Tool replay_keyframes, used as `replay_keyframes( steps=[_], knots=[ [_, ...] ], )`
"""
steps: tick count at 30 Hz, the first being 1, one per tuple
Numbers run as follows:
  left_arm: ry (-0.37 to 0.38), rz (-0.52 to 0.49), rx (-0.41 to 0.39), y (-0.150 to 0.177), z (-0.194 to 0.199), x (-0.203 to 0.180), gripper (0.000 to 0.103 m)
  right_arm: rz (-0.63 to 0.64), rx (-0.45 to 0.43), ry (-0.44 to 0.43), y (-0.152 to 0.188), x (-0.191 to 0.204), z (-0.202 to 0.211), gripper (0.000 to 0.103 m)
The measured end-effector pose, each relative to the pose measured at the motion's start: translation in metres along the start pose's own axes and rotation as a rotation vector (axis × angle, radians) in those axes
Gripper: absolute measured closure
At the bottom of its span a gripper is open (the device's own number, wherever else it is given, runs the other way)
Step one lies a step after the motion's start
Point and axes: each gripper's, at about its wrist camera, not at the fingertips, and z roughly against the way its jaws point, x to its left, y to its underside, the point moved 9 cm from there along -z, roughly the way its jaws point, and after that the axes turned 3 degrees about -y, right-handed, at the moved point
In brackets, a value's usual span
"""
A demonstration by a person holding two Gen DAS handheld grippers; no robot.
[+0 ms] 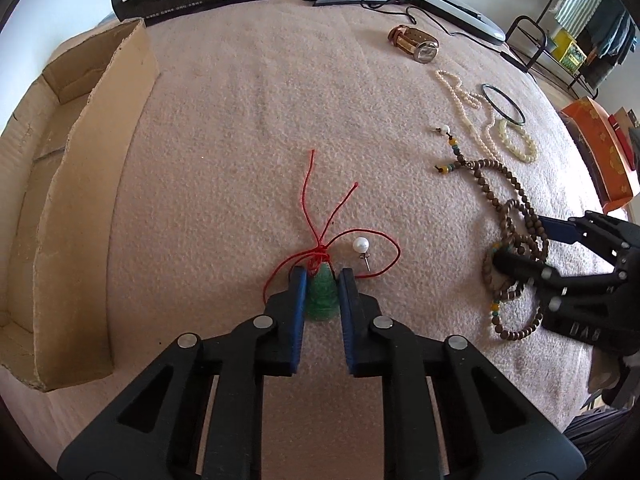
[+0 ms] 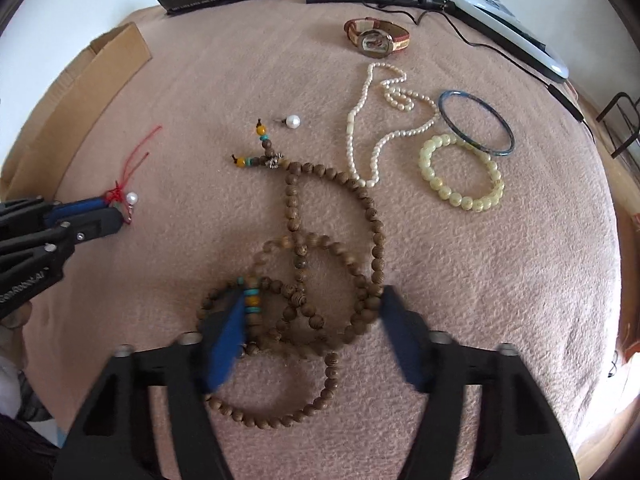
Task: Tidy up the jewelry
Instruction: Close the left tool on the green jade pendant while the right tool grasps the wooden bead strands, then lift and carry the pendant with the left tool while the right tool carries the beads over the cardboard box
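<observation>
Both hands are at the picking-up step, each on its own piece of jewelry lying on the pink blanket.

The left tool points steeply down, and its blue pads are clamped on the two sides of the green pendant. The pendant's red cord trails loose across the blanket toward the far edge. A pearl stud lies just beside the pendant inside a loop of the cord, so it may drag along when the pendant rises.

The right tool is partly closed over the heaped wooden bead string near the blanket's near edge. Several coils lie between its jaws. The blue pads are blurred in the right wrist view, so whether they already press on the beads I cannot tell.

The cardboard box stands along the blanket's left edge and looks like the likely place for sorted pieces. Next, the left tool should lift straight up until the cord hangs free, then carry the pendant leftward over the box wall. The right tool must finish closing on enough coils for the long string to come up together rather than unspooling.

Well apart, toward the far right corner, lie a watch, a pearl necklace, a pale bead bracelet and a dark bangle.
</observation>
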Motion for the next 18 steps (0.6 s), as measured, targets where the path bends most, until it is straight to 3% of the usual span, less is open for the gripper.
replay_keyframes(
  steps=[2,11,18],
  knots=[
    [0.002,0.001,-0.003,0.0,0.002,0.001,0.089,-0.017,-0.004,-0.03,-0.003,-0.001,0.003,0.09],
    [0.004,0.021,-0.031,-0.002,0.016,0.011,0.089,-0.059,-0.026,-0.08,-0.007,-0.008,0.018,0.092],
    [0.031,0.026,-0.107,-0.013,0.051,0.012,0.089,-0.066,-0.13,-0.097,-0.017,-0.008,0.06,0.092]
  ],
)
